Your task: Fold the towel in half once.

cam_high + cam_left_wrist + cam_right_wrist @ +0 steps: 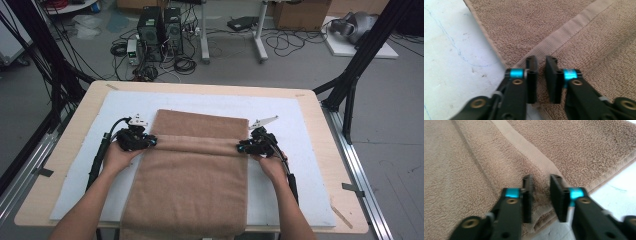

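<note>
A brown towel (192, 170) lies lengthwise on the white mat (300, 125), with its near part folded over and a pale woven band across the fold. My left gripper (152, 141) is at the towel's left edge on that fold line. In the left gripper view its jaws (541, 60) stand close together with the towel (574, 30) edge pinched between them. My right gripper (241, 147) is at the right edge of the same fold. In the right gripper view its jaws (541, 178) are drawn in on a bunched layer of towel (474, 170).
The mat covers a wooden table (75, 130); the towel's near end hangs over the front edge. Bare mat (449, 50) lies outside each towel edge. On the floor beyond are computer towers (160, 30), cables and black frame legs (360, 65).
</note>
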Tool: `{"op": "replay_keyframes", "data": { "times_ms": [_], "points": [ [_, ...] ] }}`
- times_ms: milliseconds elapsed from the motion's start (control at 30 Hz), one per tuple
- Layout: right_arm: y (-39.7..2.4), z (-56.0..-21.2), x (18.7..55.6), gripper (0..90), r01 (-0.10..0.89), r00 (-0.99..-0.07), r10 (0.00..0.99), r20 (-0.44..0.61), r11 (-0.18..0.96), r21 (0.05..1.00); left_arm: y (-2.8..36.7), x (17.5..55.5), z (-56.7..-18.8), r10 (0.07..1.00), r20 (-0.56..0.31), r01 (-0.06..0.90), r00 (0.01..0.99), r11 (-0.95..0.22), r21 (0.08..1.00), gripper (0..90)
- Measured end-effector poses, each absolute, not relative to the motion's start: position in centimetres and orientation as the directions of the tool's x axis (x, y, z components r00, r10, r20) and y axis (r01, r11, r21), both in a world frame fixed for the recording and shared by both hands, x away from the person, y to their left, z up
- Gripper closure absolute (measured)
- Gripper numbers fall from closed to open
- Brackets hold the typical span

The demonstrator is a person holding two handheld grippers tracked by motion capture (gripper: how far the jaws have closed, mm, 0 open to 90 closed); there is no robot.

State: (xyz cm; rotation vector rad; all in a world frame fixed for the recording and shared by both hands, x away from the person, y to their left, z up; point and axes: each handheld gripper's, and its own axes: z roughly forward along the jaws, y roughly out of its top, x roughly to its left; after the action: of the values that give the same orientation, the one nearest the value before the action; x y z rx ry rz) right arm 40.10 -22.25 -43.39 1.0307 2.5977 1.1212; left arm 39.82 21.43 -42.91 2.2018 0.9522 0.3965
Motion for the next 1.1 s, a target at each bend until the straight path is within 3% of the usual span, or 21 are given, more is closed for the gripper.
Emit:
{"op": "replay_keyframes", "data": {
  "times_ms": [100, 567, 1100],
  "points": [
    [-22.0, -43.0, 39.9, 83.4, 0.518, -0.772, 0.624, 0.117, 0.512, 0.685, 21.6, 39.7, -42.7, 0.73, 0.007, 0.514, 0.684, -0.489, 0.705, 88.7],
    [-22.8, -40.4, 38.5, 84.7, 0.455, -0.803, 0.586, 0.113, 0.478, 0.752, 22.9, 38.6, -40.6, 0.727, -0.026, 0.465, 0.686, -0.411, 0.785, 89.2],
    [-22.9, -35.5, 33.1, 84.8, 0.302, -0.867, 0.498, 0.028, 0.478, 0.825, 24.6, 32.9, -36.9, 0.695, 0.042, 0.324, 0.718, -0.386, 0.864, 89.3]
  ]
}}
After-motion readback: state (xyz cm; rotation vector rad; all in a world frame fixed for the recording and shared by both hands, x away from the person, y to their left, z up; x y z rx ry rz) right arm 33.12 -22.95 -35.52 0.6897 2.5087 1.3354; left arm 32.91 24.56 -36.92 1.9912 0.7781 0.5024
